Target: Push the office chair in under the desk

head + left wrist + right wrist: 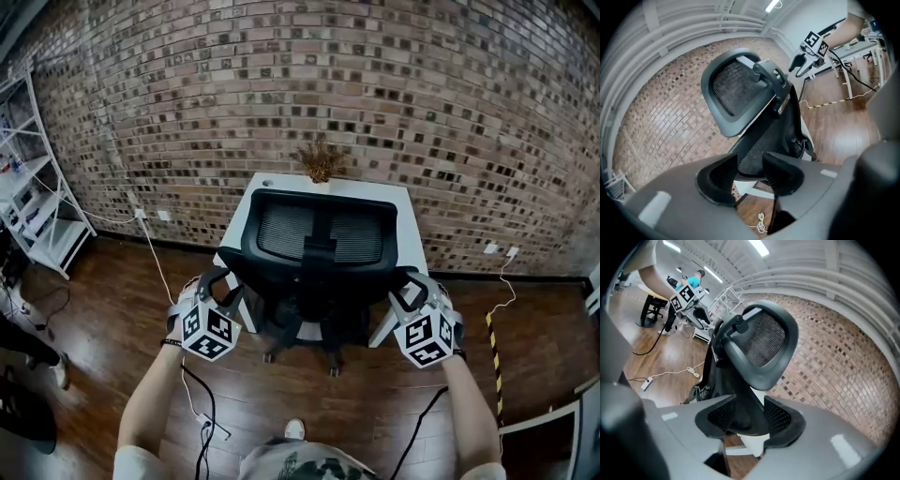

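The black mesh-backed office chair (319, 234) stands with its back to me in front of a small white desk (281, 184) against the brick wall. The seat is partly under the desk top. My left gripper (217, 281) is at the chair's left side, and its jaws (752, 171) are closed on the dark edge of the chair back (740, 89). My right gripper (410, 284) mirrors it on the right side. There the black frame of the chair (759, 341) fills the gap between the right gripper's jaws (750, 416).
A dried plant (321, 161) sits at the desk's far edge. A white shelf unit (33, 187) stands at the left by the wall. Cables (202, 403) trail over the wooden floor near my feet. Yellow-black tape (494, 356) marks the floor at the right.
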`<state>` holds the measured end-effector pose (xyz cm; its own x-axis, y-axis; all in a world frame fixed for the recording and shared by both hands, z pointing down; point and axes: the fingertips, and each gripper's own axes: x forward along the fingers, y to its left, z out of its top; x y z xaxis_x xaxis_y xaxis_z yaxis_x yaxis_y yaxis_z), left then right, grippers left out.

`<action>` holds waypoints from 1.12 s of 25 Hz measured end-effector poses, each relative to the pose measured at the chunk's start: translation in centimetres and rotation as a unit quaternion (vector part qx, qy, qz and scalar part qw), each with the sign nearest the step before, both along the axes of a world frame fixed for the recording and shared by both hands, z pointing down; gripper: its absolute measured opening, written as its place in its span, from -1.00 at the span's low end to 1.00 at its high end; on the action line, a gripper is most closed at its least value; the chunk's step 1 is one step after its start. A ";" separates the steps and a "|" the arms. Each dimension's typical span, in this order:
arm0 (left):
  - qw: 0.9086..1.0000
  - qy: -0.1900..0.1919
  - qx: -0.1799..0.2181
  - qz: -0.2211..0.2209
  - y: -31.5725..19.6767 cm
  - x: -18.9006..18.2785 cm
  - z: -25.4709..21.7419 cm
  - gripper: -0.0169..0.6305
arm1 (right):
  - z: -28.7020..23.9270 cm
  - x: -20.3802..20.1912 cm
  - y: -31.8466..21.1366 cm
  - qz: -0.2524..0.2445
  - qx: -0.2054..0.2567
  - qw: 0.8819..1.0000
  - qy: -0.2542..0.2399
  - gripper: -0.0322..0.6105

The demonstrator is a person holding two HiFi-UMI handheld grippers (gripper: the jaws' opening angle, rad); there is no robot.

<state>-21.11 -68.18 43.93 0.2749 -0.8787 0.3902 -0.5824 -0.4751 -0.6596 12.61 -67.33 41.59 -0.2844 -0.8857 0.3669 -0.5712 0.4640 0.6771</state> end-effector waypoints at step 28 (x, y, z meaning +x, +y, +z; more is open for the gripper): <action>0.935 0.353 0.025 0.020 26.6 18.5 -5.9 -0.90 | -4.2 -5.1 25.6 -0.086 0.010 0.950 -0.300 -0.90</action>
<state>-2.59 -41.58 38.01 0.4812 -0.8747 0.0583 -0.8636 -0.4844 -0.1399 7.51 -41.69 37.40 -0.5777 -0.8126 0.0770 -0.7745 0.5755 0.2625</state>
